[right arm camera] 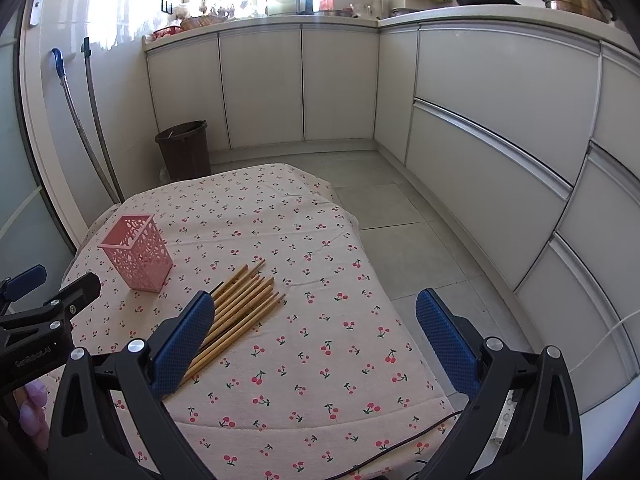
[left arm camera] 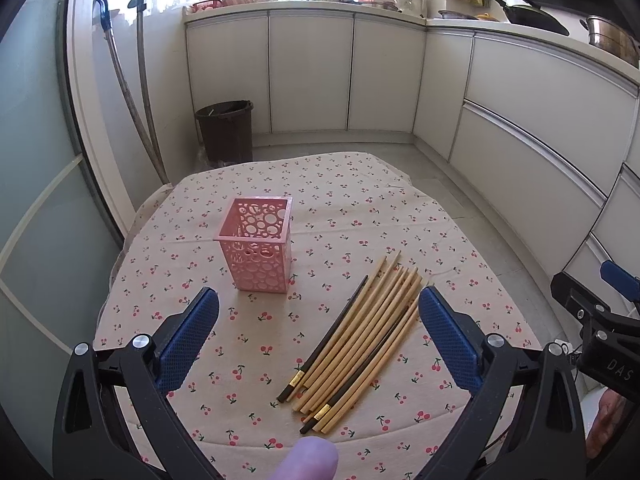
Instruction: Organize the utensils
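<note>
A pink perforated holder stands upright and empty on the cherry-print tablecloth. A pile of bamboo chopsticks with a couple of dark ones lies to its right. My left gripper is open and empty above the cloth, the holder just beyond its left finger, the chopsticks beside its right finger. In the right wrist view, the holder is at the left and the chopsticks run under the left finger. My right gripper is open and empty, over the table's right side.
A brown bin stands on the floor beyond the table, with two hoses on the left wall. White cabinets run along the back and right. The tiled floor lies right of the table. A cable crosses the table's near edge.
</note>
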{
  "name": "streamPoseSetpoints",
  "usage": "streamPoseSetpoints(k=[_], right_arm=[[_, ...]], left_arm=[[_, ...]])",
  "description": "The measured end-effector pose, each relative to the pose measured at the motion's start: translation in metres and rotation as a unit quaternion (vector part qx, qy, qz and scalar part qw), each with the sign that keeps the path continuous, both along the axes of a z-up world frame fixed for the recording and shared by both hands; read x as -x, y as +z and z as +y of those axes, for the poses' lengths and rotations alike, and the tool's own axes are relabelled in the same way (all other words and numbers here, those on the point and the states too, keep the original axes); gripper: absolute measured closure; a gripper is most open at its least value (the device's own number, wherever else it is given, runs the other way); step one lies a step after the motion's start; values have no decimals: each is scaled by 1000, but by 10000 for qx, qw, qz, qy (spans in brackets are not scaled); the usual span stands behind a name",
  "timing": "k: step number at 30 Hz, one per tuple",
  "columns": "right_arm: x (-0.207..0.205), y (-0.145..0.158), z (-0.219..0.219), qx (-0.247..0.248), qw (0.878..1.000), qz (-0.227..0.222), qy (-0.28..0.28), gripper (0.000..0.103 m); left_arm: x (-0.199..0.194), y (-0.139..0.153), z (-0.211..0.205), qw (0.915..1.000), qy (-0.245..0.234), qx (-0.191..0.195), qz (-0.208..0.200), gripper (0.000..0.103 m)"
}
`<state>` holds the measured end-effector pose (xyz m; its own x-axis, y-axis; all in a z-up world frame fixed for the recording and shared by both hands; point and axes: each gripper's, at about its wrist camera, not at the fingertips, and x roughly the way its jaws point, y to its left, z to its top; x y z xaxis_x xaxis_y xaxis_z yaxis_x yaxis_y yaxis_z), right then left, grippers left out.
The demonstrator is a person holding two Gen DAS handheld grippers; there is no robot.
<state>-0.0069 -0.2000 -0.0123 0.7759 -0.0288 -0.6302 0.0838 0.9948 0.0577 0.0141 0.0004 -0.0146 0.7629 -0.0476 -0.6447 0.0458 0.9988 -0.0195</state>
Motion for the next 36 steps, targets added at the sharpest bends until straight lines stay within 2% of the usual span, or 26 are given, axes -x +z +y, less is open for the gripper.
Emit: streamPoseSetpoints(k=[3, 7, 9, 10, 13, 16, 17, 19, 21, 22, 23, 25, 29, 36], right_arm=[[-4, 10, -10, -354, 9994, 5, -9, 5], [-12, 36, -29, -878, 9958, -256, 12, 5], [-19, 49, -38, -1069, 9936, -352, 19, 5], [-23, 56, -43, -1132, 9928, -387, 14, 5], [-35, 69, -60, -1414, 9885, -531, 37, 5], [-39, 56, -80, -1987, 9781, -594, 170, 5], [-40, 46, -86, -2187, 9741, -547, 203, 5], [-49, 26, -94, -2540, 9672, -90, 3, 5], [-56, 14, -99, -2983, 9543, 196, 47, 5], [-58, 10, -100, -3110, 9499, 303, 83, 5], [-59, 8, -102, -3194, 9469, 361, 103, 5], [-59, 7, -104, -3284, 9437, 397, 74, 5], [-60, 5, -102, -3335, 9416, 467, 60, 5], [-67, -8, -103, -3821, 9201, 864, -5, 5]], left_arm=[[-11, 0, -1, 9990, -428, 91, 106, 7], [-32, -2, -23, 9912, -1236, -288, 380, 7], [-50, -7, -32, 9832, -1599, -141, 871, 7], [-61, -9, -38, 9764, -1813, -38, 1171, 7], [-91, -6, -57, 9666, -2078, -28, 1500, 7], [-120, -5, -80, 9555, -2280, -137, 1870, 8], [-129, -7, -86, 9527, -2306, -207, 1969, 8], [-149, -17, -97, 9468, -2282, -363, 2240, 12], [-171, -36, -102, 9408, -2084, -507, 2626, 20], [-180, -47, -103, 9363, -1985, -547, 2845, 28], [-188, -58, -103, 9309, -1913, -583, 3058, 37], [-202, -79, -101, 9238, -1721, -758, 3335, 45], [-215, -106, -91, 9159, -1511, -1099, 3554, 66], [-222, -109, -89, 9162, -1607, -1218, 3462, 76]])
